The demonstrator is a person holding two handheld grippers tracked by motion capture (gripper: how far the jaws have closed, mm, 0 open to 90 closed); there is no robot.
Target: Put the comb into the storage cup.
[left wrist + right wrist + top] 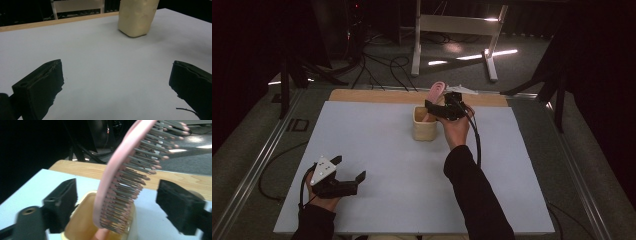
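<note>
Hairbrush [436,91]: pink, standing handle-down in the cream container [424,129], head leaning out above the rim toward the far edge of the table.
Container: upright on the pale grey table sheet [377,165], past the middle, near the wooden strip [377,96] along the far edge.
Right gripper [438,110]: at the container's rim, jaws spread wide, brush let go.
Left gripper [348,171]: low over the near left part of the sheet, well apart from the container, jaws spread with nothing between them.
High view alone: whole layout, both forearms in dark sleeves, trailing cables, grey three-cornered plate [323,169] on the left gripper, floor cables and a white frame [457,30] beyond the table.
Right gripper view alone: brush bristles [130,185], grey with pale tips, facing right; brush head [117,177] between the two jaws with clear gaps on both sides; container mouth [80,227] below.
Left gripper view alone: container's lumpy outer wall [137,17] seen from low down, bare sheet between the jaws.
Cut off: container top in the left gripper view; brush tip at the top of the right gripper view.
Hidden: brush handle inside the container.
Hard to make out: how deep the handle sits; the room's dark surroundings.
</note>
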